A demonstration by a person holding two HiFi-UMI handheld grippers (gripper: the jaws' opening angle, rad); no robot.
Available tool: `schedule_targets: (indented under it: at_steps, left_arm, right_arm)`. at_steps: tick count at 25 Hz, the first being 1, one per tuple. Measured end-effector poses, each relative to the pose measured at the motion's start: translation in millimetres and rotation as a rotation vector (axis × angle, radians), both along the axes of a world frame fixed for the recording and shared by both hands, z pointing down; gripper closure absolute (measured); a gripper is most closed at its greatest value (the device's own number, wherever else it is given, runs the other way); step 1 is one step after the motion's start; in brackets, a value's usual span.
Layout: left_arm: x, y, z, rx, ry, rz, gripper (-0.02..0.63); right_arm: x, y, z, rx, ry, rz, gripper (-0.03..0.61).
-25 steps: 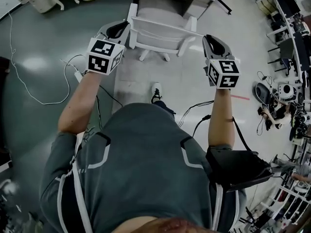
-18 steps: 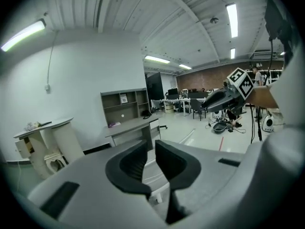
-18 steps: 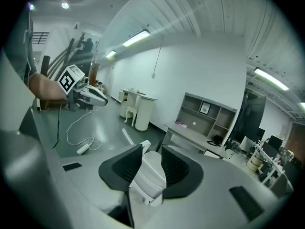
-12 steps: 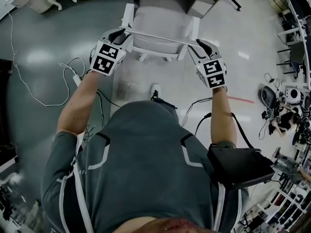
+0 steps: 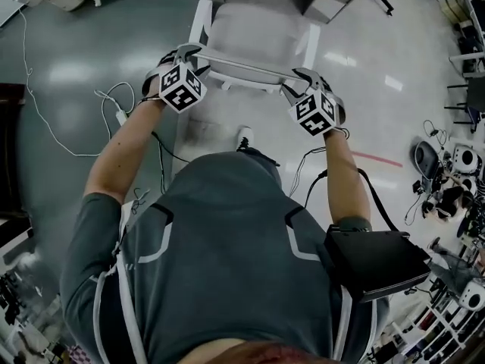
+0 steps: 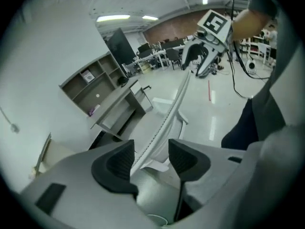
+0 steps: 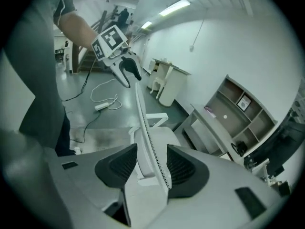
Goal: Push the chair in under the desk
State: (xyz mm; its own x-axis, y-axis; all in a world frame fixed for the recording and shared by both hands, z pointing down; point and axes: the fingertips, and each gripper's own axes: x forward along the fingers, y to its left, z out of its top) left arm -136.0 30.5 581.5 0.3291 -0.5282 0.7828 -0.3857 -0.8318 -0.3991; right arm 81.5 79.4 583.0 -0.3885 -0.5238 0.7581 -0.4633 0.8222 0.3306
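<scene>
Smooth white chair [image 5: 254,32] on a shiny floor [image 5: 68,74]
The chair looks like hard white plastic, smooth with a slight sheen, and its back edge has a row of tiny perforations. The floor is glossy grey-green and mirrors the ceiling lights. The desk [image 6: 114,104] has a flat matt grey finish. The shirt [image 5: 220,249] is soft matt cloth.

Lab workroom: desk rows [image 6: 157,56], wall shelving [image 6: 90,92], strip lights [image 6: 113,18]

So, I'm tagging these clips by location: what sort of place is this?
Probably a lab or workshop in an open-plan room: rows of benches crowded with equipment, a power strip with loose cable on a glossy floor, and a desk with a shelf unit.
</scene>
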Motion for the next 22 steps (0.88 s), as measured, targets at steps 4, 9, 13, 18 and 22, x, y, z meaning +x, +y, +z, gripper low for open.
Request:
schedule_targets:
  at_steps: [4,9,13,18,22]
  left_arm:
    - [3.2,-8.6,29.7,-0.029,-0.120,0.047,0.382]
    - [0.4,-23.8,49.0,-0.056,-0.207,0.034,0.404]
    - [3.4,-29.5,56.5,-0.064,-0.264,0.058,0.430]
    - [4.4,-29.5,64.5,-0.095,-0.363,0.100,0.448]
    - [4.6,-35.8,65.8,-0.122,-0.379,0.115,0.453]
  right_arm:
    - [2.3,-9.1,19.8,-0.010,0.040,-0.041,0.371]
    - [6.6,-18.4,43.3,-0.059,0.078,-0.061,0.391]
    - [10.4,-23.2,52.4,-0.096,0.068,-0.079,0.414]
    - [9.2,-20.3,55.7,-0.122,0.097,-0.129,0.433]
    - [9.4,-24.1,56.6,-0.188,0.091,-0.127,0.439]
